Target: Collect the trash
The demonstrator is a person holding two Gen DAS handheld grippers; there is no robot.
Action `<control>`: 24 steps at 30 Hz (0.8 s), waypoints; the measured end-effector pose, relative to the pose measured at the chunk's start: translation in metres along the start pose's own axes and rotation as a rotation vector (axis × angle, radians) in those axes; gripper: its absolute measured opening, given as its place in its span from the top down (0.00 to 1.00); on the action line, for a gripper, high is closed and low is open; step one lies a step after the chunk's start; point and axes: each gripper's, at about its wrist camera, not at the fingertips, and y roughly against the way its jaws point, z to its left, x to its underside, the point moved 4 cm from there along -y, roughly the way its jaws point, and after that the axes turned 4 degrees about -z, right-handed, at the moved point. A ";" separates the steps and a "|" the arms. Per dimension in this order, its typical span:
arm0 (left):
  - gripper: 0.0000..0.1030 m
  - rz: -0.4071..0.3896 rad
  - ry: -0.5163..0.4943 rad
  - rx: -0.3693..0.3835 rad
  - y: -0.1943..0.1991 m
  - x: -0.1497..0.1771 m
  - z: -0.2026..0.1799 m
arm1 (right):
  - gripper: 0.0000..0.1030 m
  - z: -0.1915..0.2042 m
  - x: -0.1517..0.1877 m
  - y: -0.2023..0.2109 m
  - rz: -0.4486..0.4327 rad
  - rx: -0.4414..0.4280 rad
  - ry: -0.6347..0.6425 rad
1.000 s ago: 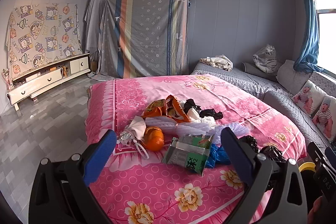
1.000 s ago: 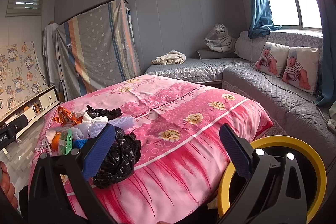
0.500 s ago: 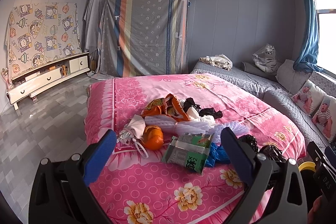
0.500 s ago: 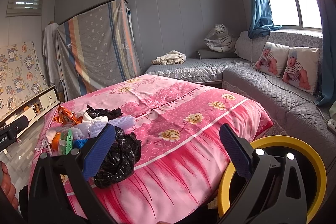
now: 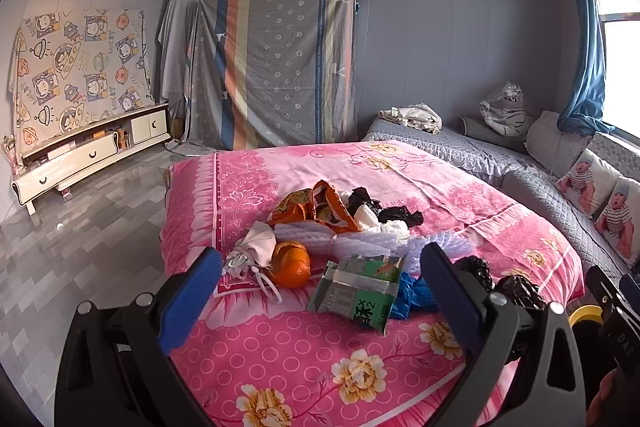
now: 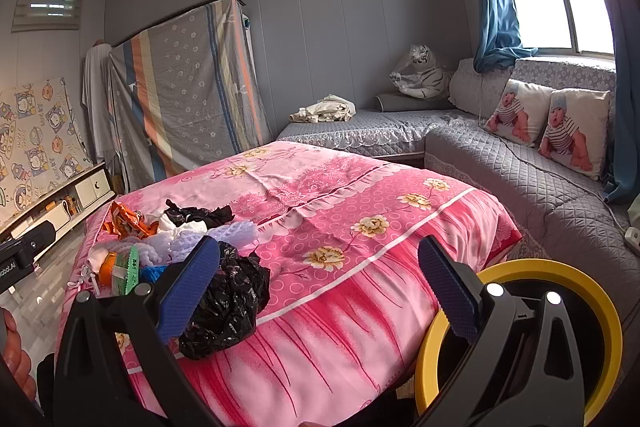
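A heap of trash lies on the pink bed [image 5: 320, 359]: a green wrapper [image 5: 358, 291], an orange peel [image 5: 291, 263], a white knotted bag [image 5: 256, 251], an orange snack packet [image 5: 316, 203], blue plastic [image 5: 414, 293] and black bags [image 5: 516, 291]. My left gripper [image 5: 320, 291] hovers open just short of the wrapper. In the right wrist view my right gripper [image 6: 318, 287] stands open over the bed's near corner, with a crumpled black bag [image 6: 228, 303] beside its left finger. A yellow-rimmed bin [image 6: 520, 339] sits behind its right finger.
A grey quilted sofa [image 6: 540, 195] with baby-print cushions [image 6: 552, 127] runs along the right. A white low cabinet [image 5: 88, 155] stands at the left wall over grey tiled floor [image 5: 80, 247]. A covered wardrobe [image 5: 276, 63] is behind the bed.
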 end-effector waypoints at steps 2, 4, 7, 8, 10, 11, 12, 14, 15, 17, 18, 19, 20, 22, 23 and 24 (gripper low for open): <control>0.07 -0.006 -0.006 -0.003 0.001 0.000 -0.001 | 0.08 0.000 0.000 -0.001 0.000 0.000 0.001; 0.07 -0.008 -0.009 -0.001 0.000 -0.001 -0.001 | 0.08 0.000 0.000 -0.001 0.000 0.000 0.001; 0.07 -0.005 -0.013 0.004 -0.001 -0.001 -0.002 | 0.08 0.000 0.000 -0.001 0.000 0.001 0.000; 0.07 -0.005 -0.014 0.005 -0.002 -0.001 -0.002 | 0.08 0.000 0.000 -0.001 0.001 0.001 0.000; 0.07 -0.006 -0.019 0.008 -0.002 -0.001 -0.002 | 0.08 0.000 0.000 -0.001 -0.001 -0.001 0.001; 0.07 -0.005 -0.022 0.016 -0.003 -0.002 -0.002 | 0.08 0.000 0.000 -0.002 -0.004 -0.004 0.001; 0.07 -0.002 -0.022 0.026 -0.005 -0.002 -0.001 | 0.08 0.000 0.000 -0.003 -0.007 -0.012 0.003; 0.07 0.007 -0.018 0.055 -0.008 -0.002 0.002 | 0.08 0.003 -0.001 -0.008 -0.003 -0.051 0.014; 0.07 0.010 -0.012 0.087 -0.010 -0.002 0.006 | 0.08 0.004 -0.002 -0.010 -0.001 -0.075 0.022; 0.07 0.017 -0.002 0.148 -0.016 0.000 0.015 | 0.08 0.009 -0.002 -0.017 0.015 -0.135 0.034; 0.07 0.020 -0.005 0.161 -0.019 0.000 0.021 | 0.08 0.012 -0.001 -0.020 0.027 -0.163 0.045; 0.07 0.021 -0.010 0.163 -0.024 0.001 0.028 | 0.08 0.014 0.001 -0.024 0.041 -0.179 0.054; 0.07 0.018 -0.010 0.156 -0.028 0.001 0.035 | 0.08 0.017 0.003 -0.027 0.052 -0.189 0.061; 0.07 0.007 -0.007 0.139 -0.035 0.002 0.051 | 0.08 0.018 0.006 -0.033 0.080 -0.212 0.057; 0.07 0.003 -0.004 0.134 -0.038 0.001 0.057 | 0.08 0.020 0.008 -0.037 0.090 -0.209 0.061; 0.07 -0.002 0.000 0.137 -0.041 0.000 0.062 | 0.08 0.022 0.008 -0.039 0.091 -0.207 0.068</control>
